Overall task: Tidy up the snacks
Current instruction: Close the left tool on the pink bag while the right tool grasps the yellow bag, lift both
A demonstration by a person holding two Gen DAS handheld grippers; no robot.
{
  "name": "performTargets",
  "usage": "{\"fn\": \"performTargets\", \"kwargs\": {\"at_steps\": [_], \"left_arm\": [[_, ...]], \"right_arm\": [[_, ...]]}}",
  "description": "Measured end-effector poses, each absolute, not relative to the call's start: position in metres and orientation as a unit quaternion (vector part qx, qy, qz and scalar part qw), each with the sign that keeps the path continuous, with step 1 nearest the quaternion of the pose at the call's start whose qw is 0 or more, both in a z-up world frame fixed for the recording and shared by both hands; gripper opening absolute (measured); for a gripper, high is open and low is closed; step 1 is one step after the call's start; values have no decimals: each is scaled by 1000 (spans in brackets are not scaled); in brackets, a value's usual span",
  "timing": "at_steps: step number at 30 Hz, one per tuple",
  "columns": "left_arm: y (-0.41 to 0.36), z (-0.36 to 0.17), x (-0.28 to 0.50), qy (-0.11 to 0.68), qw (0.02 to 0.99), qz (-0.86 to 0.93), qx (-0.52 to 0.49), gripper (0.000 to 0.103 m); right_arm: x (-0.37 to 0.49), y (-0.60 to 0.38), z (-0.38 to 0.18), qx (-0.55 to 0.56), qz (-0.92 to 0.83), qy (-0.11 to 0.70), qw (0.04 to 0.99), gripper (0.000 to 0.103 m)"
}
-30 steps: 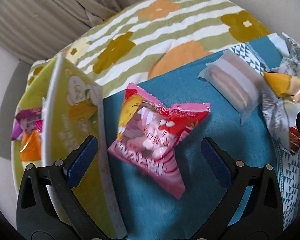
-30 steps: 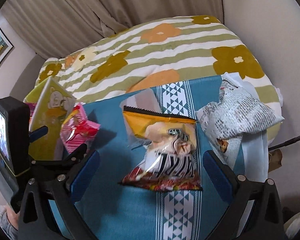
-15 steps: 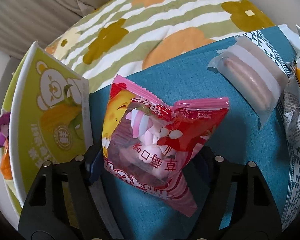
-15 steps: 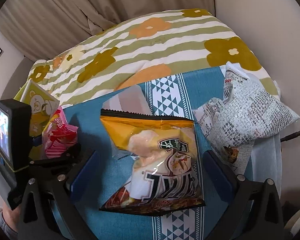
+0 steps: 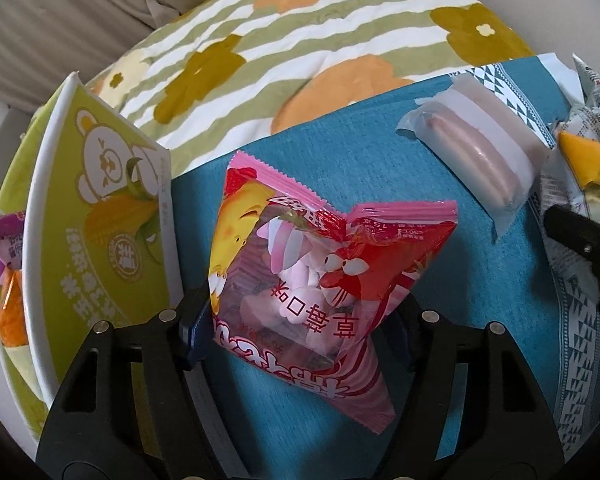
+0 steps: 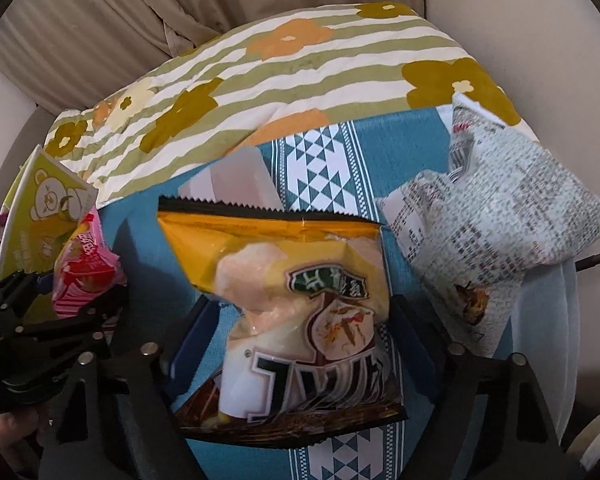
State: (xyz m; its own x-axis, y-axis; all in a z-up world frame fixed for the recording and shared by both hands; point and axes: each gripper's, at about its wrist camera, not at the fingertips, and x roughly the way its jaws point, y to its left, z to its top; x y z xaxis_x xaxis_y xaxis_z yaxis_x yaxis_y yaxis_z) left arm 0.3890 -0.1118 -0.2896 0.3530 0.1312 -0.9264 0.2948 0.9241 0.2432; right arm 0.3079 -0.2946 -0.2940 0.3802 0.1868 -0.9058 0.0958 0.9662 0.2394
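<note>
A pink marshmallow bag (image 5: 320, 272) lies on the blue cloth (image 5: 480, 320). My left gripper (image 5: 300, 320) points down over it with both blue pads pressed into its sides, and its jaws are still closing. An orange chip bag (image 6: 292, 272) sits between the pads of my right gripper (image 6: 300, 332); these jaws are closing too and the bag is pinched in at its waist. In the right wrist view the pink bag (image 6: 84, 272) shows at the left. A green bear-print box (image 5: 100, 220) stands open just left of the pink bag.
A clear-wrapped pink cake (image 5: 476, 152) lies on the cloth behind the bags. A white printed bag (image 6: 500, 216) rests to the right of the chips. Purple and orange packets (image 5: 4, 248) sit in the green box. A striped floral blanket (image 5: 300, 40) covers the bed beyond.
Both pairs of jaws have gone from wide open to closed in on their bags. The right gripper sank onto the chip bag, which has crumpled; the pink bag has puffed up.
</note>
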Motion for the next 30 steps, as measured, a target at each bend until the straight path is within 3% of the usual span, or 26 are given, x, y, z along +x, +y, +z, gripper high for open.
{"fn": "performTargets", "kwargs": {"at_steps": [10,17,30], "left_arm": [[-111,-271,374,557,811,-55,170,66],[-118,-243,354,533,829,-62,161,66],[-96,-142,285,472,872,-63,114,66]], "right_arm": [[299,-295,-289,116,34,547,828,63],[279,-297,-264,115,42,519,846,62],[225,-288,-186,89,80,459,880,62]]}}
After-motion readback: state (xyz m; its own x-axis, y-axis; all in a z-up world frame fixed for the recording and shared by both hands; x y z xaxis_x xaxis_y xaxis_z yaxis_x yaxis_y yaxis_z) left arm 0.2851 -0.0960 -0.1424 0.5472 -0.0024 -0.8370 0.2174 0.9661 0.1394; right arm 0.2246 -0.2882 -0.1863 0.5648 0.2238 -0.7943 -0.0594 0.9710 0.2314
